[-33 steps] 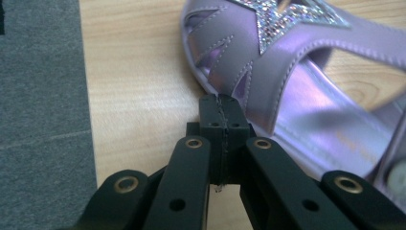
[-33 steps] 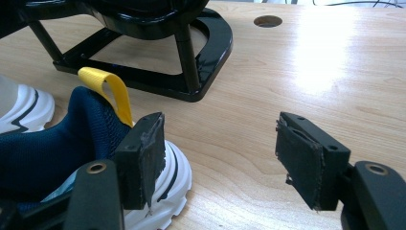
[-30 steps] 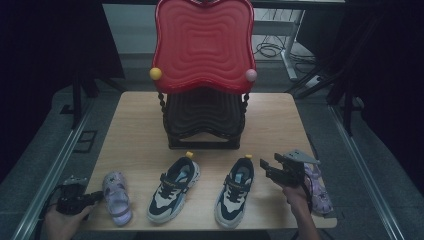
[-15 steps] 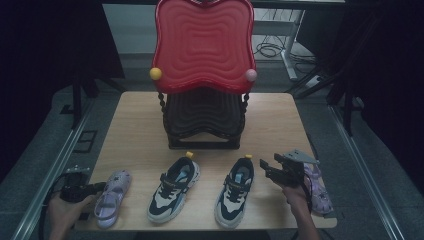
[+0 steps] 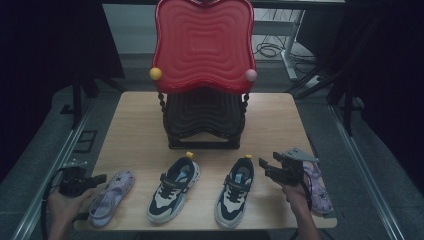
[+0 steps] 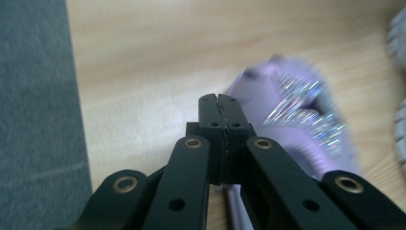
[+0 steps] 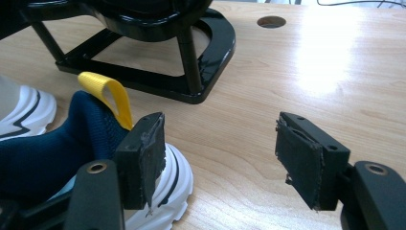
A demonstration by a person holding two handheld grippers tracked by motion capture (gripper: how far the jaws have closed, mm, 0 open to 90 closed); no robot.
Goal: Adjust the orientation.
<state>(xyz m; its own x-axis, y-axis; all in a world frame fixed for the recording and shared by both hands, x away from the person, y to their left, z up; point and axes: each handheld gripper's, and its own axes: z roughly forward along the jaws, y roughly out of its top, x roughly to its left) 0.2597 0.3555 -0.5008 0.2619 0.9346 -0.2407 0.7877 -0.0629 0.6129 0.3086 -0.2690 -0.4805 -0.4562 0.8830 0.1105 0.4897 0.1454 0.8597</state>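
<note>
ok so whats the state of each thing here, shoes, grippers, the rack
left gripper: jaws shut, empty, beside the purple sandal
right gripper: jaws open, empty, by the right sneaker's heel
purple sandal: flat on the table's left front corner, angled
left sneaker: upright on its sole
right sneaker: upright on its sole
second purple sandal: at the table's right edge
red-topped rack: standing, nothing on it

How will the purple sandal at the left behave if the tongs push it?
The purple sandal looks small and open-strapped, so it is probably light and slides easily on the smooth wooden table. Its thin straps likely bend. Lying flat on its sole, it should turn rather than tip.
</note>
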